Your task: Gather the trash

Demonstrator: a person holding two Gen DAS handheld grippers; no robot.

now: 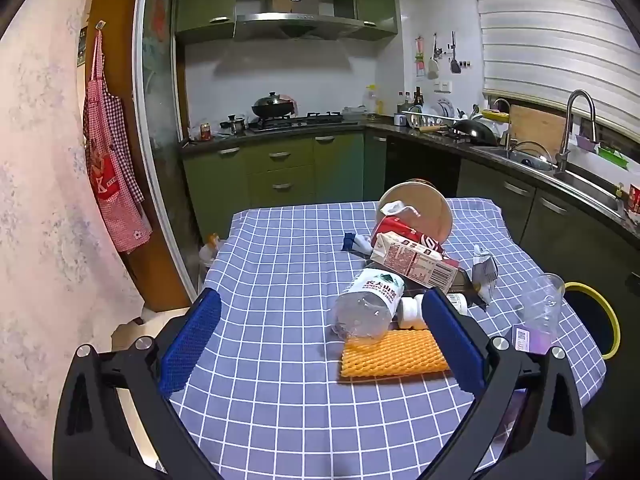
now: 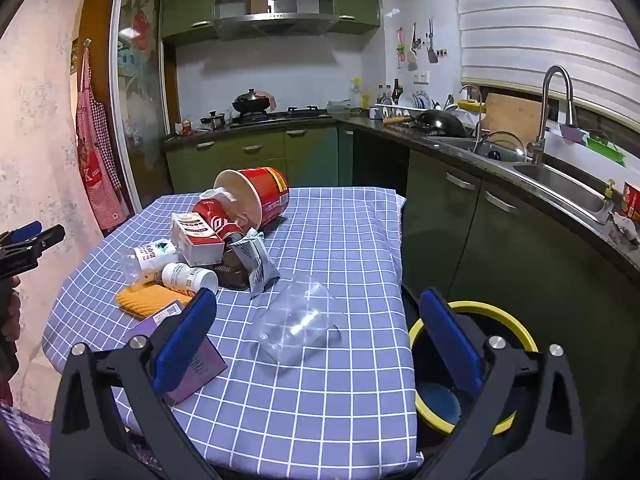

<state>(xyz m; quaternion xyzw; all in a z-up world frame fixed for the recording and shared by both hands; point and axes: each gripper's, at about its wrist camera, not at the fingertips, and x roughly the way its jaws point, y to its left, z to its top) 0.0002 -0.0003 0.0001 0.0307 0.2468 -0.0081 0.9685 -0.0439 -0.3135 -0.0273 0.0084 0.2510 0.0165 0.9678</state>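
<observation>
Clear plastic cup [image 2: 296, 322] (toppled, empty)

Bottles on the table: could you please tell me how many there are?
2. A clear water bottle lies on its side left of the pile, and a small white pill bottle lies just in front of it. Others may be hidden under the pile.

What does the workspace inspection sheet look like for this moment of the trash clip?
Surface: table under a blue checked cloth.
Job's things: trash heaped at the far left: red noodle tub on its side, carton, water bottle, white pill bottle, foil wrapper, orange foam net; clear cup lying apart; purple box; yellow-rimmed bin beside the table.
Clutter: nothing seen.
Grippers: left gripper and right gripper, jaws open, empty.
Cables: nothing seen.
Surroundings: green kitchen cabinets, sink, stove.
</observation>
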